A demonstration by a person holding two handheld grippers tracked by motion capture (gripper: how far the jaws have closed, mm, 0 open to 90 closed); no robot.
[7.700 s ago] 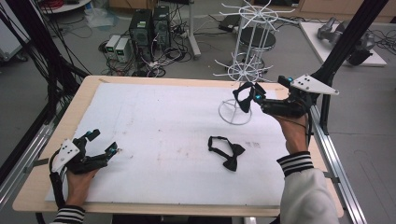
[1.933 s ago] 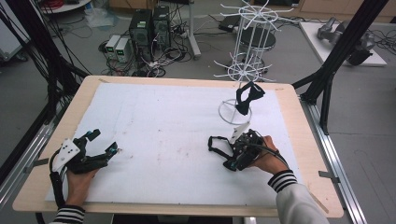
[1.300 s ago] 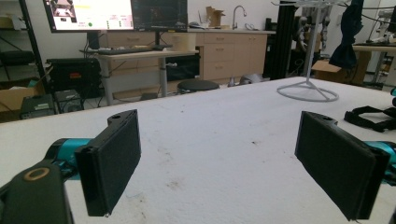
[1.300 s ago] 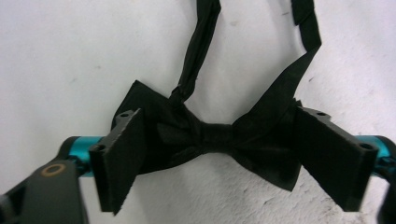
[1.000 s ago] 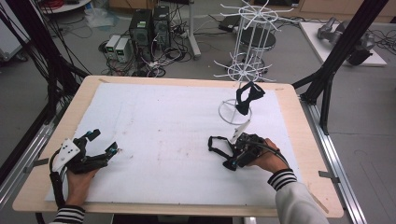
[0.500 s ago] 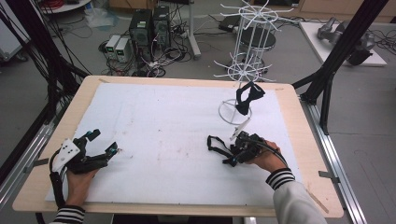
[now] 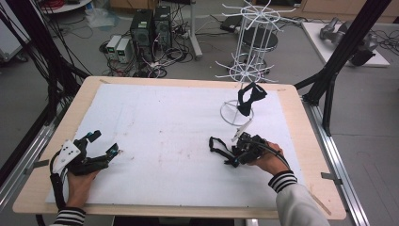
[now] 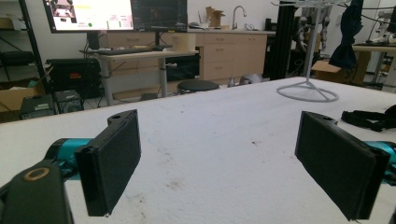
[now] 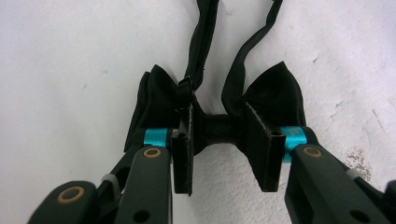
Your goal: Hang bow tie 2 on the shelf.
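Observation:
A black bow tie (image 9: 219, 128) lies flat on the white table cover, its straps (image 7: 217, 145) trailing away to the left. My right gripper (image 9: 219, 122) points down at it; its jaws have just been closing with the tie's knot between them, and the pads (image 9: 183, 140) squeeze the wings on either side of the knot. In the high view that gripper (image 7: 237, 153) sits right of centre. A second black bow tie (image 7: 249, 98) hangs on the white wire rack (image 7: 235, 113). My left gripper (image 7: 104, 142) rests at the front left, jaws wide and nothing between them (image 8: 224, 154).
The wire rack's ring base (image 8: 307, 91) stands on the back right of the cover, close behind my right hand. The wooden table edge (image 7: 188, 81) frames the white cover. Black frame posts (image 7: 339, 61) rise to the right; computers and cables sit on the floor beyond.
My right gripper came down from the rack, where it left one bow tie hanging, to the tie on the table. Its hand edged slightly left. The left gripper has not moved.

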